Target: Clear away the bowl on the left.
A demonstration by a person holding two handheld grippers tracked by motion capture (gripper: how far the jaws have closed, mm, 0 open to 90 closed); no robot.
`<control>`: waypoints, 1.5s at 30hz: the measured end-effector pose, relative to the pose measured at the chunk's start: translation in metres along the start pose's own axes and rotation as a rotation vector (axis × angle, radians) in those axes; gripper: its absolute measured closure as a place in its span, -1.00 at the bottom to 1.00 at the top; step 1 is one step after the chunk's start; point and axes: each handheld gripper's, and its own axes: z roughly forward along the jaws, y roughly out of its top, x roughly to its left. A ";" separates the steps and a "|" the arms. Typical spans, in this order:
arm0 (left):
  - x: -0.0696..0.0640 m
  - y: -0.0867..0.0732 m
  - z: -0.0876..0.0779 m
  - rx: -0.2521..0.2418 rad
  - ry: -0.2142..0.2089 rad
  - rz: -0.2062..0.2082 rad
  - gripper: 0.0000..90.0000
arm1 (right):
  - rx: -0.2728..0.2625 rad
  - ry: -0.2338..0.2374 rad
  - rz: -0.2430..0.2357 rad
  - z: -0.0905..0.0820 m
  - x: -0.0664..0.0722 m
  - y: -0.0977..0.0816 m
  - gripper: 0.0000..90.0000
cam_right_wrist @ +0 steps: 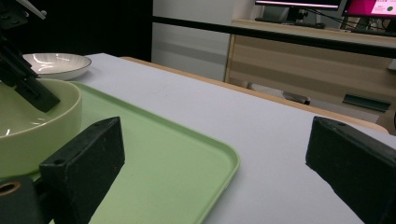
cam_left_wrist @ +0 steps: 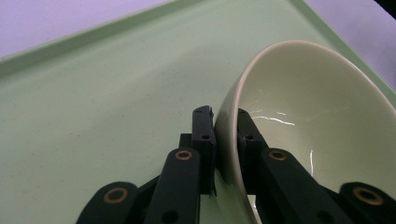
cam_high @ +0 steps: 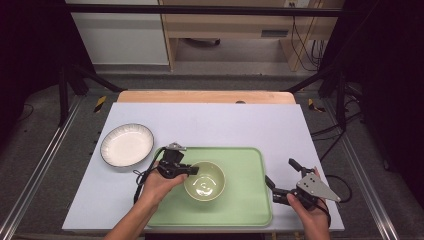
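Two tongs are at work over the worktop (cam_high: 210, 125). The left tongs (cam_high: 192, 171) pinch the rim of a pale green bowl (cam_high: 204, 181); in the left gripper view one jaw lies against the outer wall and the other inside the bowl (cam_left_wrist: 317, 116), the wall squeezed between them. The bowl sits on a light green tray (cam_high: 245, 200), near its middle, and the left hand (cam_high: 160, 185) reaches in from the tray's near left corner. The right tongs (cam_high: 281, 176) are spread wide, holding nothing, just beside the tray's right edge above the lavender worktop, with the right hand (cam_high: 310, 207) behind them. From the right gripper view the tray's rounded corner (cam_right_wrist: 224, 163) lies between the two parted jaws, with the bowl (cam_right_wrist: 32, 126) at the left. A white plate with a dark rim (cam_high: 127, 145) rests on the worktop just off the tray's far left corner.
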 end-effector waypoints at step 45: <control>0.002 -0.002 0.003 0.016 0.009 0.007 0.84 | 0.004 -0.002 0.001 0.000 -0.001 -0.001 -0.89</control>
